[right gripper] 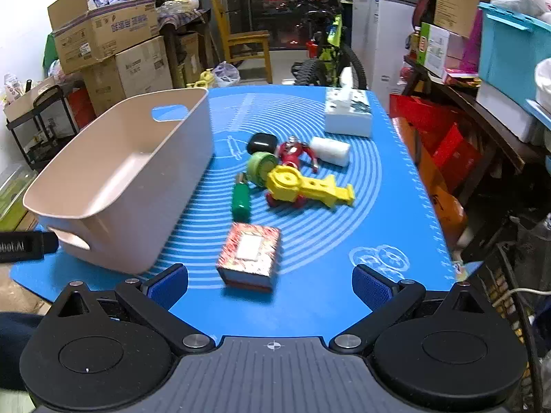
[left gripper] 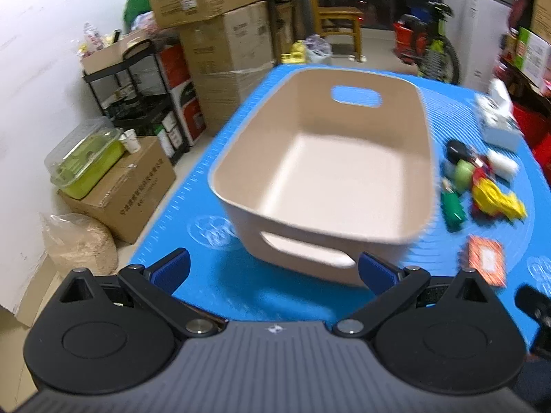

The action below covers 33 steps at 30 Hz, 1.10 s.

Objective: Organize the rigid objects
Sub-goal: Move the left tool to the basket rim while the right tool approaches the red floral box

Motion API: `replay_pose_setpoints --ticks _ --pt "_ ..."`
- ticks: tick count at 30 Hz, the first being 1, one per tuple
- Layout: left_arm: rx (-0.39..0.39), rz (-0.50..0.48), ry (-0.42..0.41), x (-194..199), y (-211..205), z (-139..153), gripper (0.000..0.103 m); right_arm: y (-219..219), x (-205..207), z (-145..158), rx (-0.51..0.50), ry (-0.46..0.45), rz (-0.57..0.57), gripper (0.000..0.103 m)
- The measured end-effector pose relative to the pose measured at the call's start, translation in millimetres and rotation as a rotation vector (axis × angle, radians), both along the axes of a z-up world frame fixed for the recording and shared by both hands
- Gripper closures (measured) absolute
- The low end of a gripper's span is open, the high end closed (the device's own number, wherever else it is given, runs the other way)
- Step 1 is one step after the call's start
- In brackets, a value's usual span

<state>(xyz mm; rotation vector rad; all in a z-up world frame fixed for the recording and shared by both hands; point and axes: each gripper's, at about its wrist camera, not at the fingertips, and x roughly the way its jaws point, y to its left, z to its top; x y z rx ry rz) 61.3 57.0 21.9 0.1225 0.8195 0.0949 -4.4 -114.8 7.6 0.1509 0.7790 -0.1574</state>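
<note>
**Right, nothing packed yet — patterned box is first in line**

Both my tongs are spread wide and carrying nothing. My right gripper (right gripper: 270, 284) hangs low over the blue mat (right gripper: 344, 292), and the patterned box (right gripper: 248, 256) lies just ahead of it, almost centred between the two pads and not touching either. I judge that's the pick: come down square over it, pads on its two long sides, then squeeze gently so it doesn't skid on the mat.

My left gripper (left gripper: 273, 270) faces the near handle of the beige bin (left gripper: 320, 172), which stands empty on the left of the mat. Beyond the box lies the cluster: green bottle (right gripper: 240, 199), yellow toy (right gripper: 303, 187), red figure (right gripper: 294, 153), green roll (right gripper: 261, 168), black case (right gripper: 261, 143) and white roll (right gripper: 330, 150), packed close, several touching. Those want care.
</note>
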Motion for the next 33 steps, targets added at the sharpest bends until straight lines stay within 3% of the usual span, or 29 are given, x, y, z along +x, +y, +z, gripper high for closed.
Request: replay_pose_setpoints --ticks 10,14,17,19,25,27,33 --pt "0.009 0.045 -0.014 67.7 45.7 -8.3 0.0 25.3 46.8 -25.0 -0.016 0.047 0.004 0.002" --pt "-0.052 0.022 0.002 86.0 63.4 -16.0 0.002 26.8 61.9 -34.6 -0.031 0.053 -0.014 0.002" --pt "-0.126 0.014 0.026 91.3 74.5 -22.0 0.019 26.5 70.7 -43.0 -0.027 0.073 -0.037 0.003" --pt "-0.161 0.013 0.059 95.3 78.3 -27.8 0.02 28.9 73.8 -47.1 -0.035 0.078 -0.036 0.003" --pt "-0.133 -0.023 0.107 98.1 74.6 -39.4 0.039 31.2 85.3 -55.6 -0.028 0.099 -0.035 0.003" --pt "-0.126 -0.018 0.116 99.7 75.5 -40.9 0.058 27.7 89.4 -59.2 0.001 0.109 -0.052 0.005" --pt "-0.155 -0.027 0.119 101.3 77.6 -38.9 0.076 19.2 96.3 -68.2 0.03 0.135 -0.086 0.013"
